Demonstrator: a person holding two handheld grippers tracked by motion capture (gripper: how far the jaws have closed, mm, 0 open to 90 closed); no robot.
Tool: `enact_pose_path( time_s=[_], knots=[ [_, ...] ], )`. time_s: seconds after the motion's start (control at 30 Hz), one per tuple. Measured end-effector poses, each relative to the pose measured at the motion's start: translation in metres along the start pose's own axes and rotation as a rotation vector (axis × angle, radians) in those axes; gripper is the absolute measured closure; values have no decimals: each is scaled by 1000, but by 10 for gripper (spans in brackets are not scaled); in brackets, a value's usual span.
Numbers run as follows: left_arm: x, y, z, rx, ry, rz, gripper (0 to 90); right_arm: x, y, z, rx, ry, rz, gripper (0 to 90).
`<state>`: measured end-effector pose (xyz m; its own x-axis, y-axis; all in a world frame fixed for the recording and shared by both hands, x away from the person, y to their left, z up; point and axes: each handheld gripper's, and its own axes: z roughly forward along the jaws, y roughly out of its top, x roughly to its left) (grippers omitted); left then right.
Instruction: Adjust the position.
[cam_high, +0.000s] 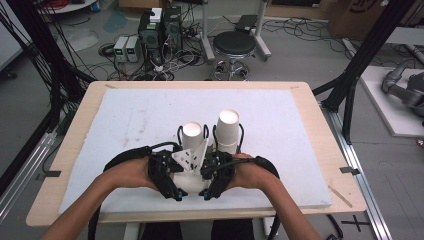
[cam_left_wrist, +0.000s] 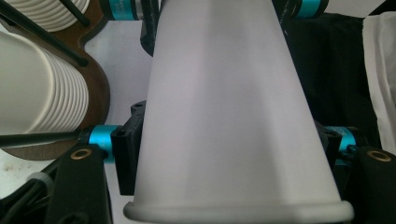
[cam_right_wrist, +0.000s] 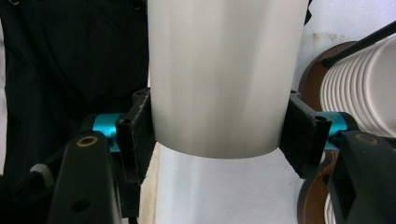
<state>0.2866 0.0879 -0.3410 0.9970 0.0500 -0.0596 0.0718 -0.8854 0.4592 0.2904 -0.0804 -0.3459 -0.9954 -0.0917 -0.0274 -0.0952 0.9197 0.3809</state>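
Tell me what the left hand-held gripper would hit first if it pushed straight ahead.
Probably the right hand-held gripper, which faces the left hand-held gripper across the white cup both clamp; depth beyond is unclear.

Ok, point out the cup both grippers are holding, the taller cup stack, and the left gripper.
paper cup (cam_left_wrist: 233, 121), left gripper view, mid side wall.
taller cup stack (cam_high: 228, 127), high view, upper wall.
left gripper (cam_high: 167, 175), high view, black body.

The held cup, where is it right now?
The cup sits low at the centre of the high view, clamped between the left gripper and right gripper, just in front of the two cup stacks in their holder.
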Motion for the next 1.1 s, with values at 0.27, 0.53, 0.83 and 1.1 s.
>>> enact_pose_path(
  time_s=[0.27, 0.53, 0.83, 1.1],
  knots=[
    [0, -1, 0, -5, -4, 5, 307, -1, 0, 0, -6, 10, 13, 371],
    [2, -4, 0, -63, -68, 1, 126, 0, -1, -1, -25, 7, 13, 370],
    [4, -9, 2, -146, -81, -3, 62, 0, -3, -3, -45, 10, 15, 369],
    [3, -14, 3, -176, -97, -3, 62, 0, -6, -6, -70, 10, 15, 369]
  ],
)
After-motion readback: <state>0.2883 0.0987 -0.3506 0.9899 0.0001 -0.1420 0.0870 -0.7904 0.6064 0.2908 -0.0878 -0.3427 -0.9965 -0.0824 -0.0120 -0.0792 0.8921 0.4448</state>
